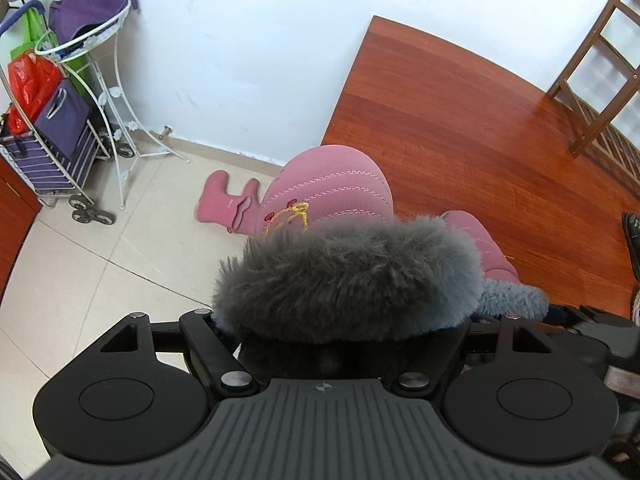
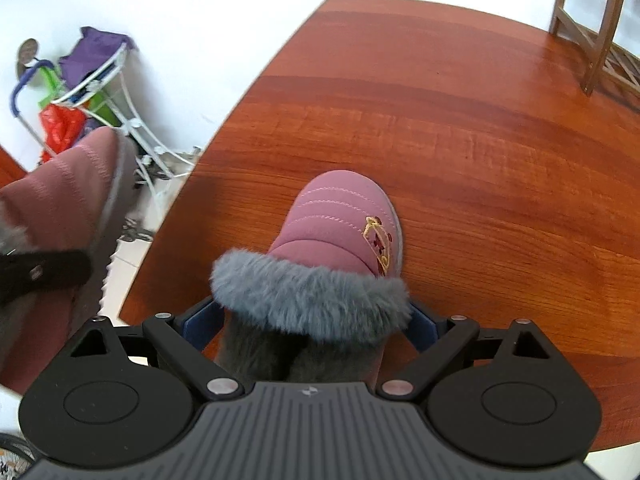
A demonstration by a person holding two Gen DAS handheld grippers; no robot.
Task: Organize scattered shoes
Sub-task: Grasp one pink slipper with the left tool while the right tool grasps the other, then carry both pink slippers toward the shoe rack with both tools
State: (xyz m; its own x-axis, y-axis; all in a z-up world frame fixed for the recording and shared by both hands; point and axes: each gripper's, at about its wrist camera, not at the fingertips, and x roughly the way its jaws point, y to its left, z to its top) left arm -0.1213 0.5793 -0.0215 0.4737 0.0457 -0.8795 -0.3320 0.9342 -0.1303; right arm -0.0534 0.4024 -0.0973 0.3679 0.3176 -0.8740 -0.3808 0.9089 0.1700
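Note:
A pink slipper (image 1: 328,192) with a grey fur collar fills the middle of the left wrist view. My left gripper (image 1: 344,320) is shut on it, with the fingertips buried in the fur. It hangs over the line where pale tiles meet red-brown wood. Its twin, a second pink slipper (image 2: 340,220), sits between the blue pads (image 2: 200,324) of my right gripper (image 2: 310,324), which is shut on its heel above the wood. Each view shows the other slipper too: the right one (image 1: 480,248) and the left one (image 2: 68,184). A pair of pink boots (image 1: 228,204) lies on the tiles by the wall.
The red-brown wooden floor (image 1: 460,120) spreads to the right. A slatted wooden rack (image 1: 600,80) stands at its far right. A white wire stand (image 1: 116,92) and a striped shopping trolley (image 1: 52,148) with bags fill the left corner. A dark shoe (image 1: 632,240) shows at the right edge.

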